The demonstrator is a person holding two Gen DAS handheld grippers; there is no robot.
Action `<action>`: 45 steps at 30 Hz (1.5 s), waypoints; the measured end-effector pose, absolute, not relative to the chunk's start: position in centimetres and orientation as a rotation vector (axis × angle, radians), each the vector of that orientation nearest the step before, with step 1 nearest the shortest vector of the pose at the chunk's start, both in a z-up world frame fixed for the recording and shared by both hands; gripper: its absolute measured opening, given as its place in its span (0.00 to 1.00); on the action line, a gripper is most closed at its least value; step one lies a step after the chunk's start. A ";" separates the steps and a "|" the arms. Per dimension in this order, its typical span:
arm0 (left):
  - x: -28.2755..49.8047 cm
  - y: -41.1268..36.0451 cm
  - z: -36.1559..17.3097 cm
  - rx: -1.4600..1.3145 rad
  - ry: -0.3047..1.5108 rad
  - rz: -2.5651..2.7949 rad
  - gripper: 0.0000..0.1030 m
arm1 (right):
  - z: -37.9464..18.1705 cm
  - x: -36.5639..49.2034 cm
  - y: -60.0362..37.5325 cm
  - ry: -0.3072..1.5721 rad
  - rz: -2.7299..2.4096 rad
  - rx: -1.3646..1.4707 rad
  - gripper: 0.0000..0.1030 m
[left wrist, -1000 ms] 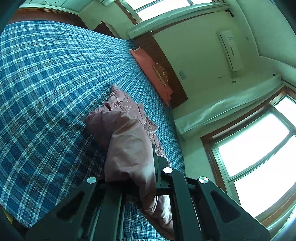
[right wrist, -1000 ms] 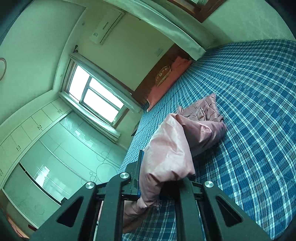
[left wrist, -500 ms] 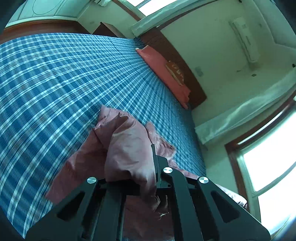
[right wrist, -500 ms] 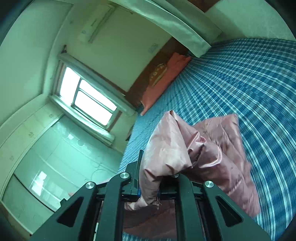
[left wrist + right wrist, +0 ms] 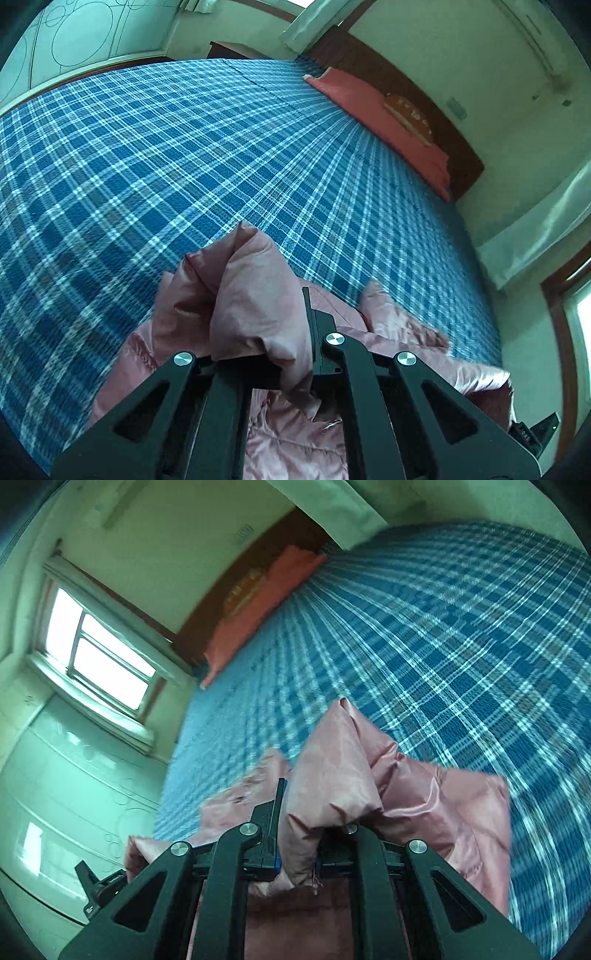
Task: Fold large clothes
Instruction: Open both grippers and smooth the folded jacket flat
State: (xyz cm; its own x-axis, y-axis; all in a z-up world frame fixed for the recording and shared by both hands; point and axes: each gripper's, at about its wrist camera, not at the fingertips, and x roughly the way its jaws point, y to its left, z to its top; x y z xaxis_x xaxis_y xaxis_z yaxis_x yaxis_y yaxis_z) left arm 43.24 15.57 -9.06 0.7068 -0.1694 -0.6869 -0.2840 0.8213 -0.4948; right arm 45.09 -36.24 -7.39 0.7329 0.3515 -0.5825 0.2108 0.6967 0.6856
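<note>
While both jaws are clamping pink jacket point(image 5: 255, 314) corners, I am keeping left gripper point(image 5: 284, 373) and right gripper point(image 5: 314, 849) level, laying it toward twelve o'clock on the bed point(image 5: 184, 147).

A pink padded garment point(image 5: 258, 314) of smooth cloth with a satin sheen, quilted and creased, lies on a bed point(image 5: 184, 155) covered in matt, coarse-woven blue plaid fabric. The left gripper point(image 5: 291, 365) and right gripper point(image 5: 314, 853) are matt black plastic with shiny round metal fasteners. A salmon cloth pillow point(image 5: 376, 107) rests against a dark polished wooden headboard point(image 5: 424, 96).
</note>
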 end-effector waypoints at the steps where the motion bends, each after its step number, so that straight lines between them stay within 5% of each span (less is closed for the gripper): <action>1: 43.9 15.2 -9.3 -0.599 0.798 0.077 0.03 | -8.1 45.9 -36.2 0.779 0.079 0.813 0.11; 5: 45.9 13.9 -10.8 -0.514 0.804 0.079 0.07 | -9.4 47.5 -36.2 0.816 0.064 0.802 0.19; 8: 46.4 14.2 -10.9 -0.531 0.805 0.065 0.21 | -9.1 47.3 -36.6 0.789 0.100 0.837 0.44; 9: 46.4 14.4 -10.7 -0.538 0.803 0.053 0.32 | -8.7 47.1 -36.8 0.765 0.107 0.839 0.55; 12: 46.2 14.8 -9.5 -0.566 0.768 0.025 0.73 | -7.3 46.0 -37.1 0.713 0.123 0.823 0.64; 23: 41.0 10.0 -8.8 -0.259 0.814 -0.049 0.75 | -7.2 45.4 -29.2 0.827 0.123 0.449 0.62; 31: 45.5 9.1 -12.2 -0.204 0.847 0.018 0.75 | -9.0 50.1 -22.3 0.852 0.109 0.111 0.59; 36: 47.6 8.9 -14.4 -0.193 0.876 0.048 0.76 | -12.3 52.0 -22.2 0.929 0.105 0.134 0.60; 45: 46.5 10.0 -11.1 -0.135 0.799 0.062 0.76 | -9.4 50.4 -26.2 0.888 -0.018 0.199 0.60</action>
